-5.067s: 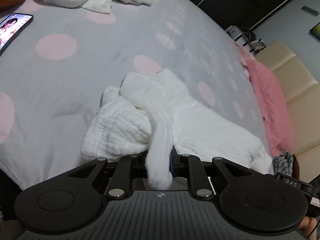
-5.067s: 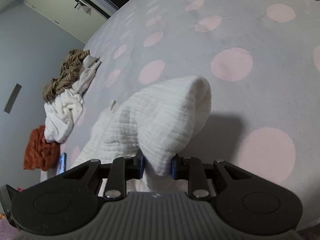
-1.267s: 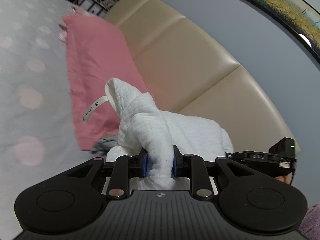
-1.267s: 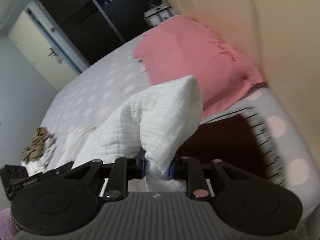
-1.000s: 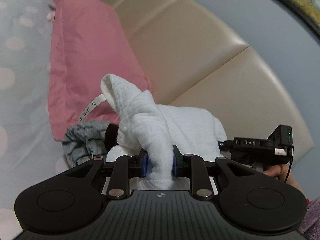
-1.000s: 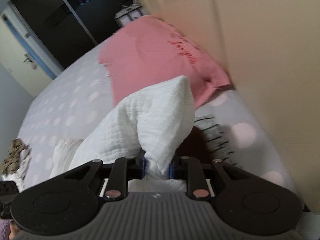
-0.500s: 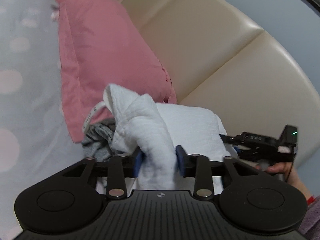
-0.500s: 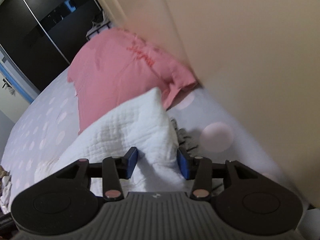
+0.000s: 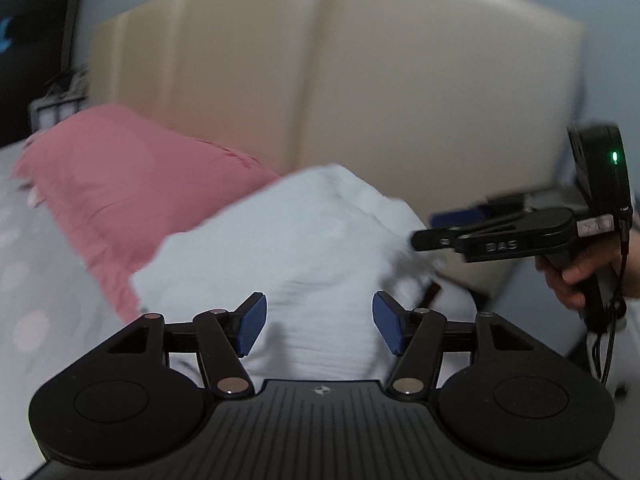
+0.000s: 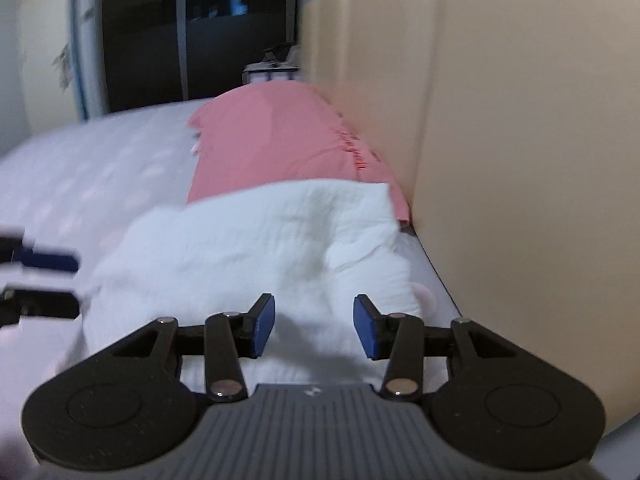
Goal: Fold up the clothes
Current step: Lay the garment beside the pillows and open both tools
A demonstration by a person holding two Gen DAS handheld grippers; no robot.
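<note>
In the left wrist view the left gripper (image 9: 319, 330) fills the lower frame, a black ribbed body with two round discs and blue ridged pads (image 9: 250, 330), its jaws spread wide with nothing between them; just beyond and below them lies the white garment (image 9: 292, 248), a soft, crinkled, waffle-like cloth bunched into a rounded heap at the centre of the frame. The right wrist view shows the right gripper (image 10: 314, 330) in the same low, forward-pointing pose, jaws also wide and gripping nothing, its pads hanging just over the near edge of the same white garment (image 10: 256, 240), which spreads across the middle of that frame in loose folds. At the right edge of the left view the right gripper (image 9: 452, 224) appears side-on, held by a hand (image 9: 576, 276) wrapped around its dark handle, its fingertips close to the garment's right side; whether they touch is blurred. The garment rests on a bed (image 10: 80, 184) covered in a pale grey sheet with faint pink dots. Behind it lies a smooth pink pillow (image 9: 132, 184), and farthest back, across the upper frame, stands a padded beige headboard (image 9: 360, 92) with vertical seams
</note>
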